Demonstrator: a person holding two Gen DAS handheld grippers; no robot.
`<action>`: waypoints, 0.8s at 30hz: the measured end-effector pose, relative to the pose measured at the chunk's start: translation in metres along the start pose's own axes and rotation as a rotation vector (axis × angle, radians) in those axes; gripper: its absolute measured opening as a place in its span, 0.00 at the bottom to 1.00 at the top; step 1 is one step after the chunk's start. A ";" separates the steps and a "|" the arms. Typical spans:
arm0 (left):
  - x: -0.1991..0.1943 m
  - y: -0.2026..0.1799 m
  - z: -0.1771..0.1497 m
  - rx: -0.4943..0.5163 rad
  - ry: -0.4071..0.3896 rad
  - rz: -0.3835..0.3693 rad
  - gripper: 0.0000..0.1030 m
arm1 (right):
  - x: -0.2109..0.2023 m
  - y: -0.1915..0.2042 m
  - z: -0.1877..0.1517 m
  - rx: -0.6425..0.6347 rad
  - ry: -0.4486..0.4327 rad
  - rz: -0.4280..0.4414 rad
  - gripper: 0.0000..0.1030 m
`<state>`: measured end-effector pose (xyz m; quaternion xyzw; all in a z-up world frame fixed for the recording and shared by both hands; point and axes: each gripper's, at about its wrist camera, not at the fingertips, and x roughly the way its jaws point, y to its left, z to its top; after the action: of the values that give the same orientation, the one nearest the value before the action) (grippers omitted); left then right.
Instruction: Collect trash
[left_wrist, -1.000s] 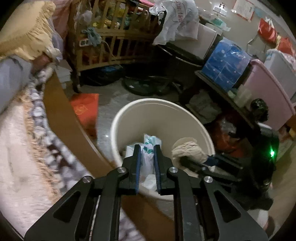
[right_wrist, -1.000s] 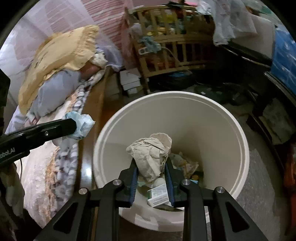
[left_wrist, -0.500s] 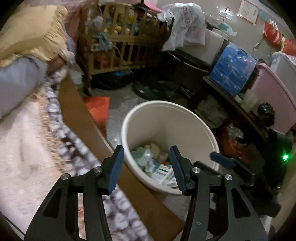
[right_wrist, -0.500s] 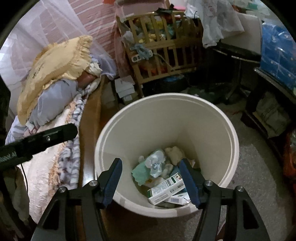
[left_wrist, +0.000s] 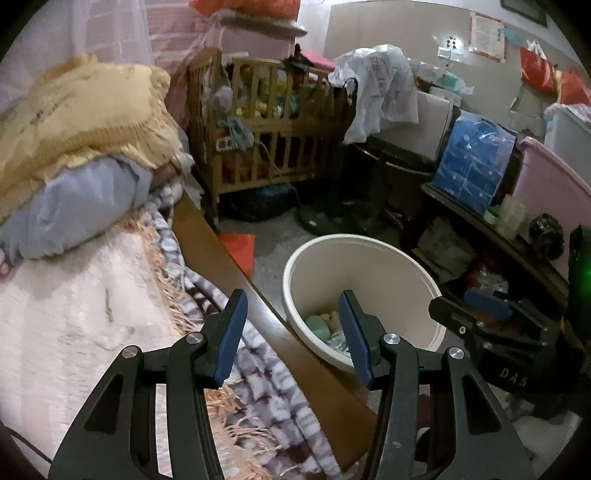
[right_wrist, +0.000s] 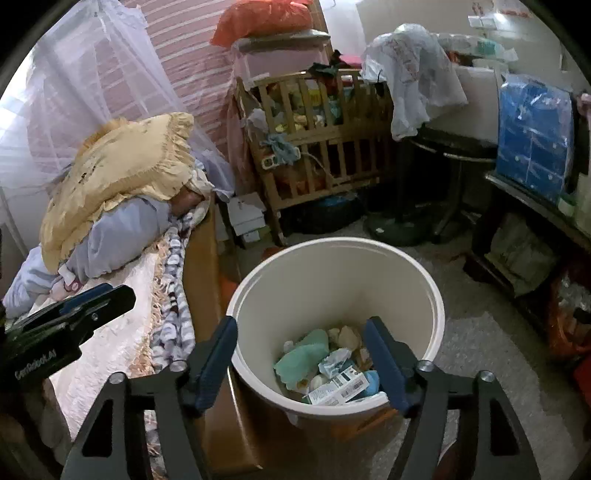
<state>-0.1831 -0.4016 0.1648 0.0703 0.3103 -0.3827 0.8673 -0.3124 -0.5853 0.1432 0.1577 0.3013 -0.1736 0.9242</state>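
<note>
Trash (right_wrist: 328, 369) in bin (right_wrist: 437, 295), floor beside bed (right_wrist: 110, 343).
I see tissues, a green wad and a small box (right_wrist: 338, 387) at the bin's bottom. My right gripper (right_wrist: 301, 354) hangs above the bin, jaws spread, empty. My left gripper (left_wrist: 291, 328) sits over the bed's wooden rail (left_wrist: 207, 240), jaws spread, empty too.

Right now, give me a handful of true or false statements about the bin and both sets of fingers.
1. The white bin holds trash. True.
2. The right gripper grips crumpled paper. False: its fingers are apart and hold nothing.
3. The left gripper is open. True.
4. The bin lies tipped on its side. False: it stands upright on the floor beside the bed.
5. A yellow pillow lies on the bed. True.
</note>
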 end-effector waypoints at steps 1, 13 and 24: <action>-0.005 -0.002 -0.001 0.011 -0.013 0.007 0.48 | -0.003 0.002 0.001 -0.003 -0.009 -0.002 0.68; -0.026 -0.003 -0.005 0.045 -0.076 0.055 0.49 | -0.029 0.020 0.007 -0.042 -0.094 -0.042 0.75; -0.034 0.003 -0.006 0.035 -0.098 0.065 0.49 | -0.034 0.025 0.008 -0.055 -0.112 -0.052 0.76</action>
<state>-0.2017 -0.3765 0.1802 0.0766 0.2584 -0.3625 0.8922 -0.3240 -0.5585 0.1752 0.1147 0.2579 -0.1977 0.9388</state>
